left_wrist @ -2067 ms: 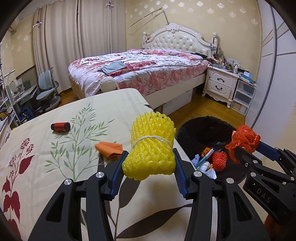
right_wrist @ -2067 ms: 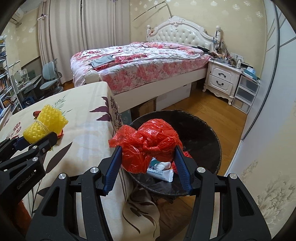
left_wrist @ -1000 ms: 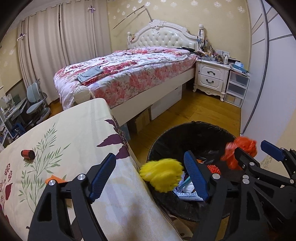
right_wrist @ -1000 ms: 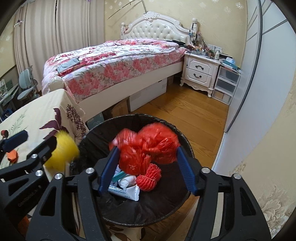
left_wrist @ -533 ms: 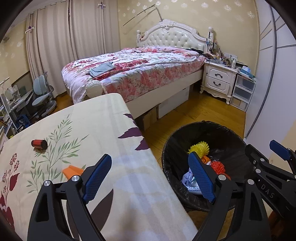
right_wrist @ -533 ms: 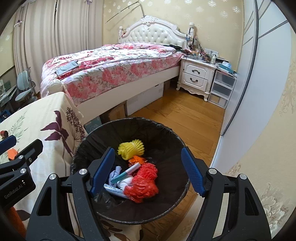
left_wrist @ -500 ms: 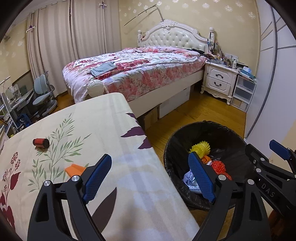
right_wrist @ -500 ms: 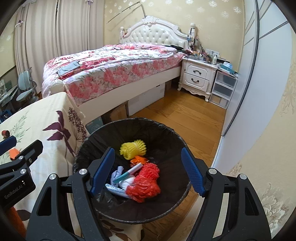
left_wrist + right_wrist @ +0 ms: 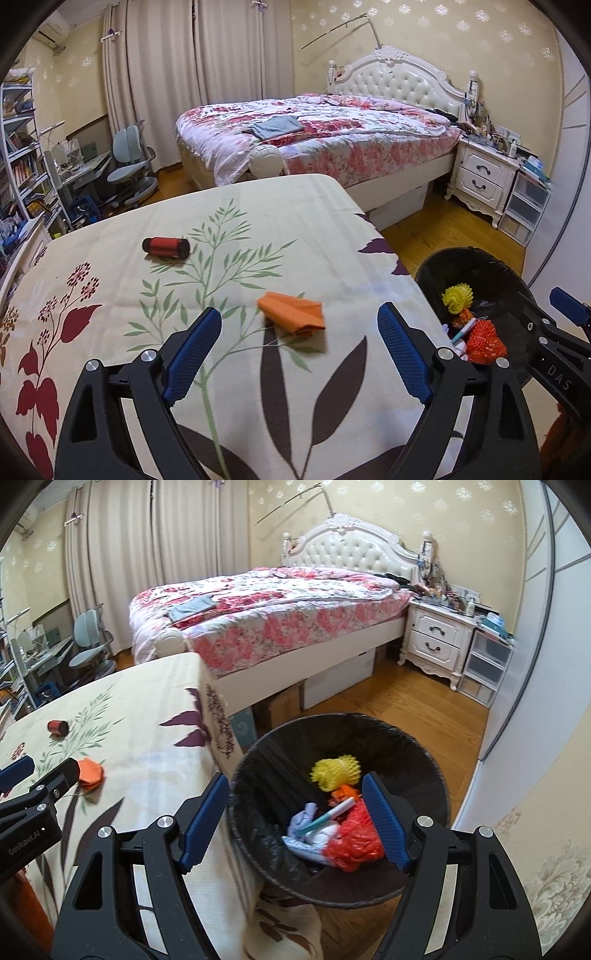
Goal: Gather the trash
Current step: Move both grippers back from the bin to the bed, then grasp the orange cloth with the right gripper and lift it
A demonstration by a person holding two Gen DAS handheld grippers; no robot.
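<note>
The left gripper [image 9: 299, 343] is hanging wide open and empty over the table [image 9: 110, 258], its jaws having just been opening, an orange scrap [image 9: 291, 314] lying just beyond them and a red roll [image 9: 166, 247] farther off. The right gripper [image 9: 293, 818] is gaping empty above the bin [image 9: 413, 746], where yellow netting [image 9: 334, 771] and a red bag [image 9: 354, 842] are lying.

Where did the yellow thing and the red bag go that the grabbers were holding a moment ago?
Both were dropped into the bin. The left gripper let go of the yellow net, its fingers have just been opening with nothing between them, and it swung back over the table. The right gripper released the red bag and is empty over the bin. The orange paper and red roll stayed put.
</note>
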